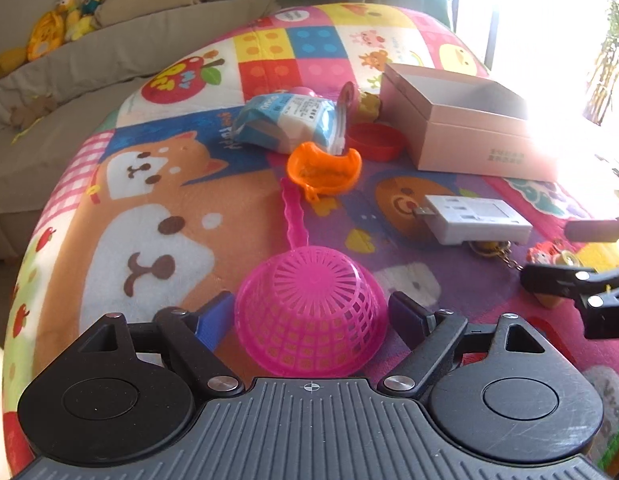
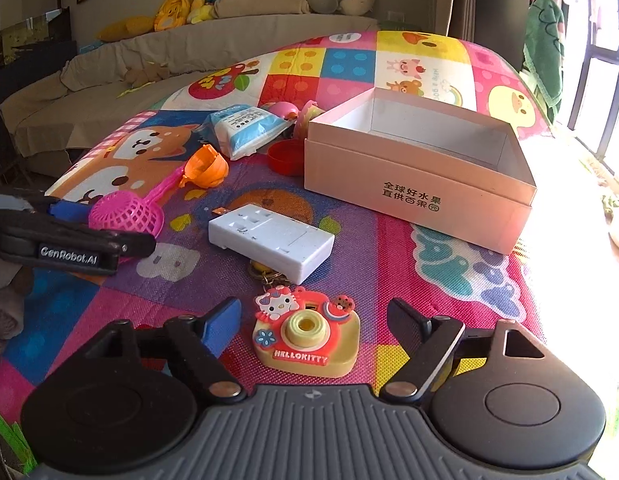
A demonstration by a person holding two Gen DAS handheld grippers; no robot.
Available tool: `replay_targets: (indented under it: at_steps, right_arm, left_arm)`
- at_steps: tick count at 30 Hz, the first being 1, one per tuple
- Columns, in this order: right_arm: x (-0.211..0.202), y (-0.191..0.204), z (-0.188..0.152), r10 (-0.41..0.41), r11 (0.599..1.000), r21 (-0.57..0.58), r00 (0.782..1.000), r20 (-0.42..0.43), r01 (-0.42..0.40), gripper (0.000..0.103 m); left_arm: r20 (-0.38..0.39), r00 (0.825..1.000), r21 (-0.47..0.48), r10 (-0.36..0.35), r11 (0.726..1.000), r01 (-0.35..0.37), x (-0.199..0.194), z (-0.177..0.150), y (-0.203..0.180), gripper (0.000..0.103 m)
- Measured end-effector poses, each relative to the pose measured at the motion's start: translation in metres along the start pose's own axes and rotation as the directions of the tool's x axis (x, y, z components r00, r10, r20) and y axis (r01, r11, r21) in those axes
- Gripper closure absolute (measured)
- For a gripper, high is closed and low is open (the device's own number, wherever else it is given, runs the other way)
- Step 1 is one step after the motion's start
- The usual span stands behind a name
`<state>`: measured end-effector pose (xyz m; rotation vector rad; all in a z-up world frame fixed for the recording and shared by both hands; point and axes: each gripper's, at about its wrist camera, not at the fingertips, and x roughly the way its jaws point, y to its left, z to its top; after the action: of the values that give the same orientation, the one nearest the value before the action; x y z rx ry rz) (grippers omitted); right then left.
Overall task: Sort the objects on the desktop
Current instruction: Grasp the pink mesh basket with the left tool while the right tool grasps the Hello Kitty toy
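A pink toy strainer (image 1: 309, 312) lies upside down on the colourful mat, its bowl between the open fingers of my left gripper (image 1: 311, 316); it also shows in the right wrist view (image 2: 127, 212). A Hello Kitty toy camera keychain (image 2: 305, 332) lies between the open fingers of my right gripper (image 2: 313, 320). A white power adapter (image 2: 271, 240) lies just beyond the camera. An open pink cardboard box (image 2: 413, 176) stands at the right, empty inside. An orange toy cup (image 1: 323, 168), a tissue pack (image 1: 289, 120) and a red lid (image 1: 375, 140) lie further back.
The mat (image 2: 449, 280) covers a low table. A grey sofa (image 2: 189, 48) with plush toys stands behind. A bright window (image 2: 601, 80) is at the right. The left gripper's body (image 2: 61, 244) shows at the left of the right wrist view.
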<state>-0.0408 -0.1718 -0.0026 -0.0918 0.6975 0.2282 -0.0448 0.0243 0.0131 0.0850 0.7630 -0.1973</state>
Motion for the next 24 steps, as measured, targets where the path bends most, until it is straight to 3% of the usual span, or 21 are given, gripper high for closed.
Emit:
replay_targets:
  at_steps: [4, 10, 12, 14, 16, 19, 24]
  right_arm:
    - [0.015, 0.006, 0.019, 0.033, 0.999, -0.039, 0.998, 0.047, -0.031, 0.017]
    - [0.058, 0.023, 0.038, 0.045, 0.985, -0.164, 0.998, -0.033, -0.05, 0.016]
    - [0.057, 0.024, 0.042, 0.062, 0.984, -0.166, 0.997, -0.043, -0.068, 0.025]
    - [0.054, 0.022, 0.046, 0.082, 0.985, -0.145, 0.995, -0.05, -0.089, 0.041]
    - [0.05, 0.017, 0.05, 0.097, 0.989, -0.107, 0.994, -0.047, -0.102, 0.047]
    - [0.044, 0.006, 0.054, 0.104, 0.992, -0.062, 0.994, -0.038, -0.106, 0.047]
    - [0.037, -0.019, 0.06, 0.044, 0.999, 0.004, 0.999, -0.012, -0.044, 0.047]
  left_arm:
    - [0.002, 1.0, -0.026, 0.002, 1.0, -0.002, -0.01, -0.007, 0.001, 0.008]
    - [0.02, 0.999, -0.067, 0.026, 0.997, -0.024, -0.019, -0.008, 0.01, 0.005]
    - [0.022, 0.999, -0.068, 0.031, 0.997, -0.029, -0.022, -0.01, 0.013, 0.003]
    - [0.016, 0.999, -0.073, 0.032, 0.997, -0.03, -0.022, -0.012, 0.014, 0.003]
    - [0.009, 1.0, -0.08, 0.027, 0.996, -0.026, -0.02, -0.013, 0.014, 0.003]
    - [0.009, 1.0, -0.08, 0.017, 0.997, -0.016, -0.019, -0.012, 0.011, 0.003]
    - [0.005, 1.0, -0.065, 0.004, 0.998, -0.004, -0.016, -0.01, 0.002, 0.003]
